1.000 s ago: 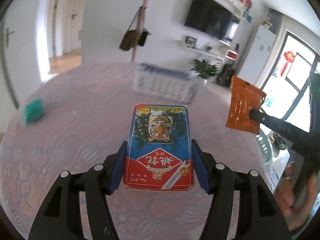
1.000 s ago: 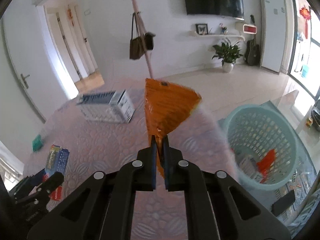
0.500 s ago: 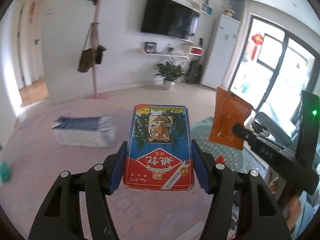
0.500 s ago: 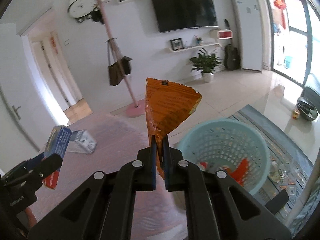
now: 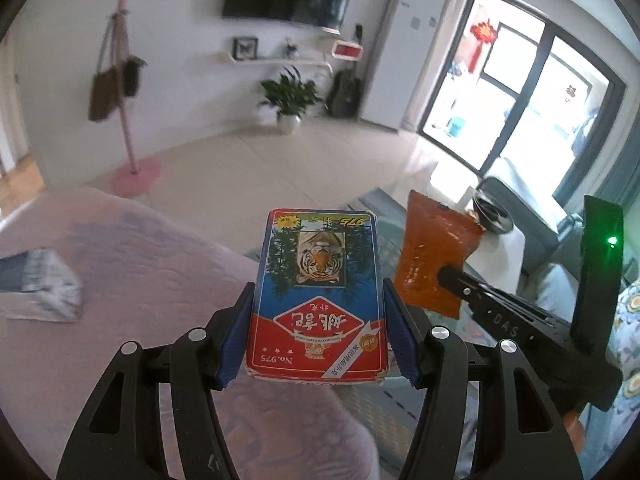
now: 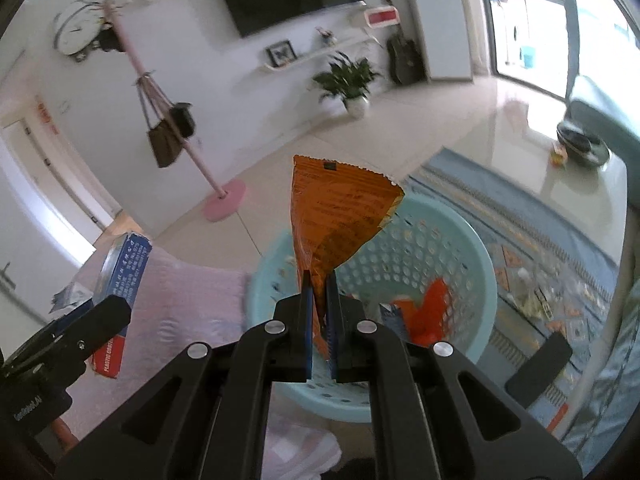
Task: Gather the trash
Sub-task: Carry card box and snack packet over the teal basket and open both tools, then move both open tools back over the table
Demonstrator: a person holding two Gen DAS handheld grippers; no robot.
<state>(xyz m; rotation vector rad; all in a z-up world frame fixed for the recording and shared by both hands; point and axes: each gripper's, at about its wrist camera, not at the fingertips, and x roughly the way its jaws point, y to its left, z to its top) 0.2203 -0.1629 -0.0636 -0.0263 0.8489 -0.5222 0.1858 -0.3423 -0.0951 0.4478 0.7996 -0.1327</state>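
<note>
My left gripper (image 5: 318, 326) is shut on a red and blue card box with a tiger picture (image 5: 318, 292), held over the pink table's edge. The same box (image 6: 122, 280) shows at the left of the right wrist view. My right gripper (image 6: 318, 300) is shut on an orange snack wrapper (image 6: 336, 220), which hangs above the pale blue perforated basket (image 6: 472, 256) on the floor. The basket holds red and blue scraps (image 6: 430, 312). In the left wrist view the wrapper (image 5: 432, 252) and the right gripper's body stand just right of the box.
A silver-blue packet (image 5: 36, 284) lies on the pink quilted tablecloth (image 5: 140, 260) at the left. A patterned blue rug (image 6: 540, 240) with small litter lies beside the basket. A pink coat stand (image 6: 192, 152), a potted plant (image 5: 290, 100) and a glass coffee table (image 6: 580, 172) stand beyond.
Both grippers have swung to the right, off the table toward the floor. The basket now lies right under the wrapper, and the silver packet has slid to the left edge of view.
</note>
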